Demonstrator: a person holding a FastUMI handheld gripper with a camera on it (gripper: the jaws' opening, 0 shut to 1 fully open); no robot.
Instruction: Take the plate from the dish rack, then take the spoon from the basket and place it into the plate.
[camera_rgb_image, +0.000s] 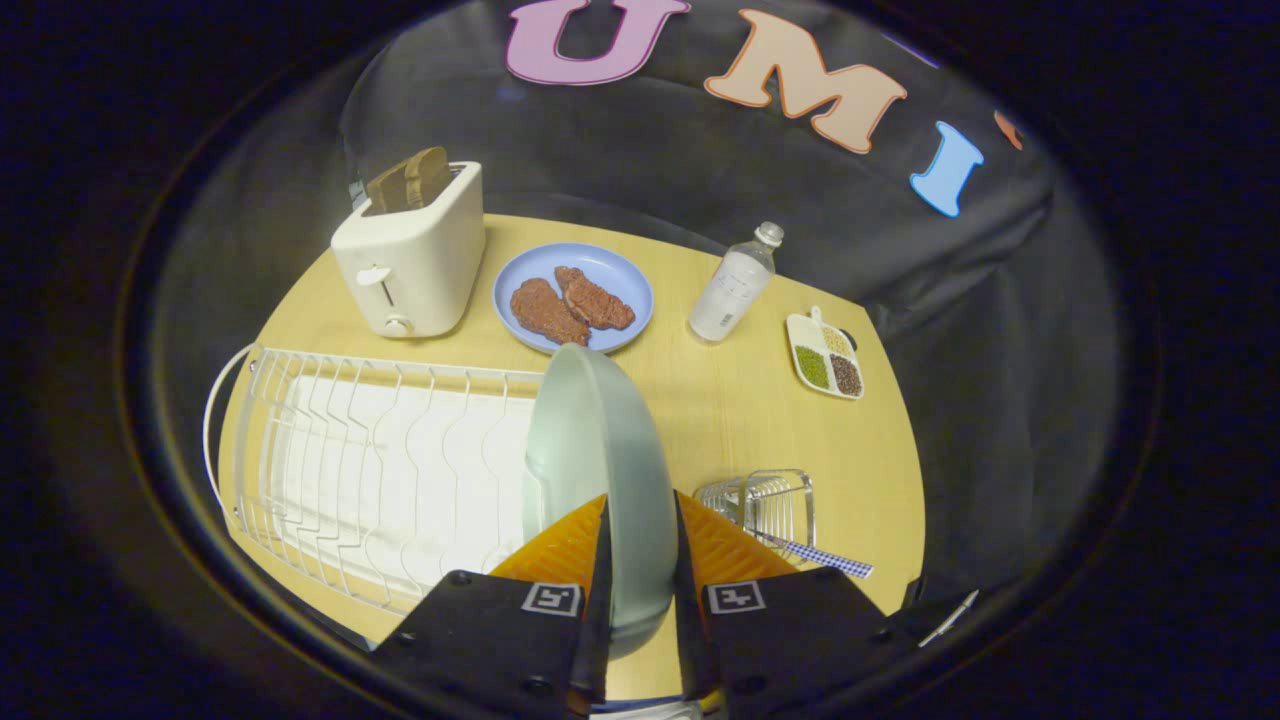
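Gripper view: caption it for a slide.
Gripper shut on pale green plate held on edge beside white dish rack.

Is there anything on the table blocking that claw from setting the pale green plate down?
Nothing visible does. The claw is shut on the pale green plate, held on edge beside the dish rack. Bare table lies just ahead; the wire basket with the spoon sits off to one side.
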